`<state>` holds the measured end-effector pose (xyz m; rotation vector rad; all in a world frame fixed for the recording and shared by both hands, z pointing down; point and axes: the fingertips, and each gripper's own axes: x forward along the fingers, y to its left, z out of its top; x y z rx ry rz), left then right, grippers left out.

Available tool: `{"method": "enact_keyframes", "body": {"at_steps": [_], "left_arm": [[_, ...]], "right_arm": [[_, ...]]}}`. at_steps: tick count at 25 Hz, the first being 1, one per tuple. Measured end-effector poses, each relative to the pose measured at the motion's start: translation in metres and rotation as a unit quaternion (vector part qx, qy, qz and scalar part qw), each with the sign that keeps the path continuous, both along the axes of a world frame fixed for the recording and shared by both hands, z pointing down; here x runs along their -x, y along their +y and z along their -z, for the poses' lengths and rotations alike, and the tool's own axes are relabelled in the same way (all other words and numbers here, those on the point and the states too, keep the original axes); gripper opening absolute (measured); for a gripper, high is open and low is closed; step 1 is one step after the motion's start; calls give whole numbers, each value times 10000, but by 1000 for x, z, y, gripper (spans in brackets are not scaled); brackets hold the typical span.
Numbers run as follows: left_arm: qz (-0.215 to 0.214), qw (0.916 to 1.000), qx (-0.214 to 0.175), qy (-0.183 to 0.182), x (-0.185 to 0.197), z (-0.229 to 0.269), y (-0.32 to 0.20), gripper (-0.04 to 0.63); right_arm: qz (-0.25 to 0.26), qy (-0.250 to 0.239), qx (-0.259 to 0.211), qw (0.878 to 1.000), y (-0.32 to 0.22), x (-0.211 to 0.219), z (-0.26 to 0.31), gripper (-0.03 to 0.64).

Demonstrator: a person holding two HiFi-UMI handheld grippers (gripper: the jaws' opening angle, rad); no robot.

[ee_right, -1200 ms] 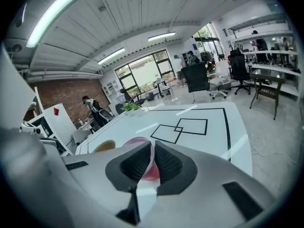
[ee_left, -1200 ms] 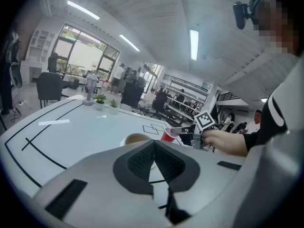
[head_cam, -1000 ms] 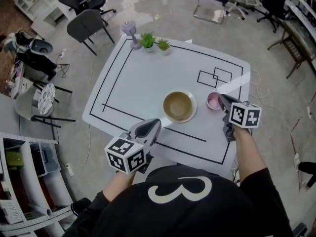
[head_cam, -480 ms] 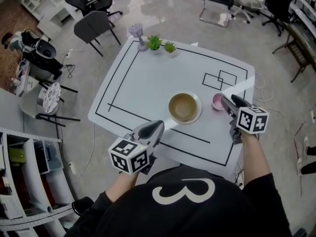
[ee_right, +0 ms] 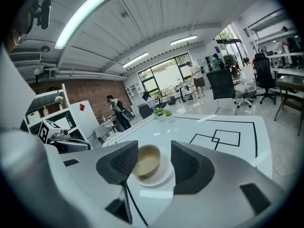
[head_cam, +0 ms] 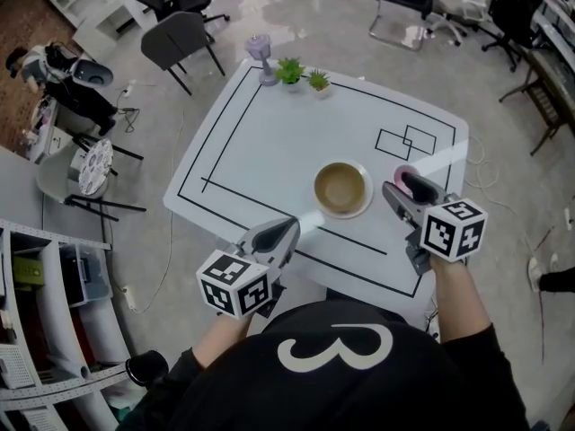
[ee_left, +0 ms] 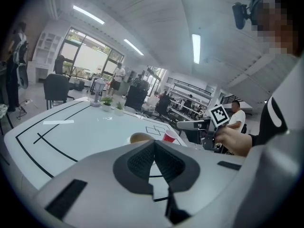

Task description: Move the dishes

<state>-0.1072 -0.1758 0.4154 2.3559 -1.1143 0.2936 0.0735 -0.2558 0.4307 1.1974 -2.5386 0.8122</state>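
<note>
1. Bowl (head_cam: 341, 187) sits on plate (head_cam: 364, 204) mid-table (head_cam: 269, 142); cup (head_cam: 401, 173) stands just right of them, probably set down there
2. Right gripper (ee_right: 154, 156): jaws have just been opening and are spread wide with nothing between; bowl lies ahead, untouched
3. Left gripper (ee_left: 154, 148) hovers at the near edge; jaws pressed together, empty, seemingly idle
</note>
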Motion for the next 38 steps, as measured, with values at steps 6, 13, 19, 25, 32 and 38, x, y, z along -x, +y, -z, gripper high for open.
{"method": "enact_keyframes", "body": {"at_steps": [6,13,19,25,32,38], "left_arm": [[40,9999,159,50,4,-13,13,2],[93,9996,278,-2,14,-23,25,2],[196,9992,336,-76,28,-31,23,2],[261,9989,366,-94,32,-33,23,2],[204,9990,230,-331,31,-33,25,2],[206,9991,242,-294,31,-32,27,2]], "right_arm": [[180,49,523,9985,17,37,-34,195],[-417,-364,1135,9920,0,50,-73,193],[-719,-516,1451,9854,-16,56,-98,184],[-1136,-918,1682,9749,-18,51,-107,123],[-1415,-880,1569,9735,-26,43,-105,15],[-1462,-798,1536,9740,-26,40,-104,12]]}}
